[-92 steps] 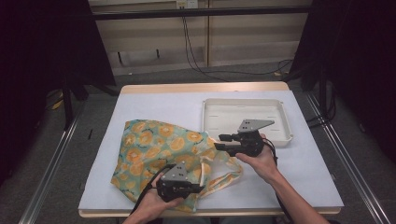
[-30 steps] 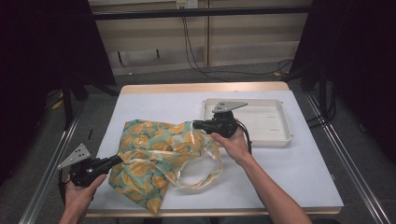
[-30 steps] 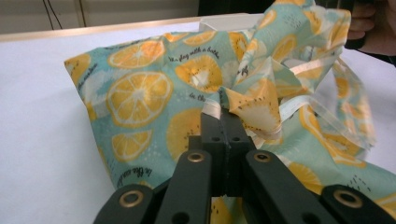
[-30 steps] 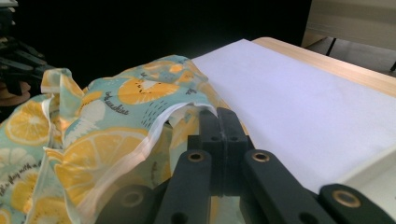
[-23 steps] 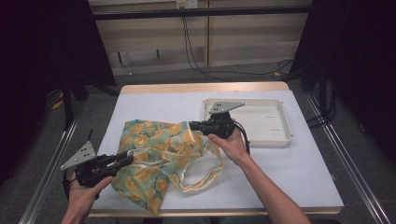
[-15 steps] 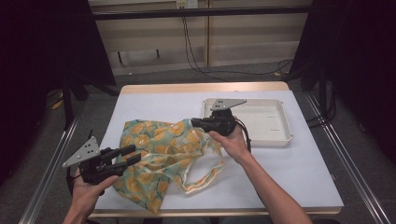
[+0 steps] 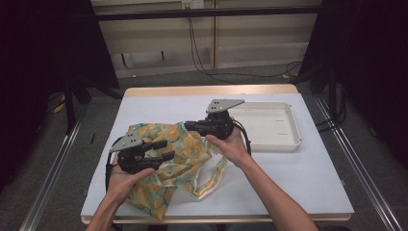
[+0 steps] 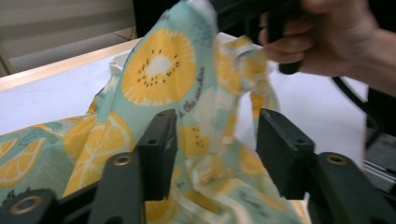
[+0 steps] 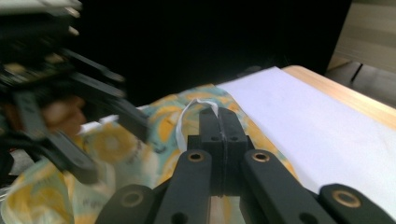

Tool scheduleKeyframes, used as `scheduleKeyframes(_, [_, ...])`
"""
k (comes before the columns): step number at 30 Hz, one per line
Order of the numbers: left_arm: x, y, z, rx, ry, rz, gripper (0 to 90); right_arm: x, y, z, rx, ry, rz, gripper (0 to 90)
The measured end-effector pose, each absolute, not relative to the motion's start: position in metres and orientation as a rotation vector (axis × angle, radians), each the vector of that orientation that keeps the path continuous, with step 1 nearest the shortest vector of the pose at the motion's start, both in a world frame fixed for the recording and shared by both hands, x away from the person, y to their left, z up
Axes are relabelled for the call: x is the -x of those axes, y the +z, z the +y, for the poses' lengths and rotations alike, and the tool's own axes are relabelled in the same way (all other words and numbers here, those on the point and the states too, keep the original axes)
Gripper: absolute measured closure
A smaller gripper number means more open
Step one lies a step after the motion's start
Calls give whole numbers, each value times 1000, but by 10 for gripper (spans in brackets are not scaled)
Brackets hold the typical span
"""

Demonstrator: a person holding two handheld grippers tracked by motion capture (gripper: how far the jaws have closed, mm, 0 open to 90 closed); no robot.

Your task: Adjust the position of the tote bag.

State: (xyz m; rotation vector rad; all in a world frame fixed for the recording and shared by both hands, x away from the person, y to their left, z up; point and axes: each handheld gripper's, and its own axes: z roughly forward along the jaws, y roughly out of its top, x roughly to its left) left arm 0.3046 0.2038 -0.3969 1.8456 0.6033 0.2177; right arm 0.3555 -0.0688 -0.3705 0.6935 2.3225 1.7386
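One bag (image 7: 168,163) edge hidden, right gripper (image 7: 188,126) pinching

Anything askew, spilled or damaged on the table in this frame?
Nothing spilled or damaged. The fruit-print bag lies crumpled, one edge lifted by the shut right gripper; its handles trail loose. The white tray sits square.

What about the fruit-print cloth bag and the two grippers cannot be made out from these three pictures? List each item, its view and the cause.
- Bag opening: high view, folds and the left gripper cover it.
- Bag print lettering: left gripper view, too blurred to read.
- What the right gripper pinches besides the white strap: right gripper view, shut jaws hide it.
- Left gripper: right gripper view, motion blur.
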Motion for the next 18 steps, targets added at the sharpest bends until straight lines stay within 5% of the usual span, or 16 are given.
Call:
scheduleKeyframes(8, [-315,-402,185,-1857,213,628,225,-353,-360,-48,-633,1776,2332,900])
scheduleKeyframes(12, [-317,-403,179,-1858,202,627,241,-349,-356,-38,-587,1776,2351,900])
scheduleKeyframes(13, [-318,-403,179,-1860,198,612,313,-348,-355,-36,-584,1782,2353,900])
scheduleKeyframes(14, [-317,-403,180,-1860,201,594,578,-347,-353,-35,-572,1777,2350,900])
scheduleKeyframes(15, [-317,-404,181,-1862,204,583,578,-347,-353,-35,-572,1777,2350,900])
scheduleKeyframes(16, [-316,-403,183,-1863,199,579,780,-346,-353,-35,-570,1777,2348,900])
scheduleKeyframes(18, [-315,-400,188,-1854,208,587,837,-347,-353,-37,-574,1765,2347,900])
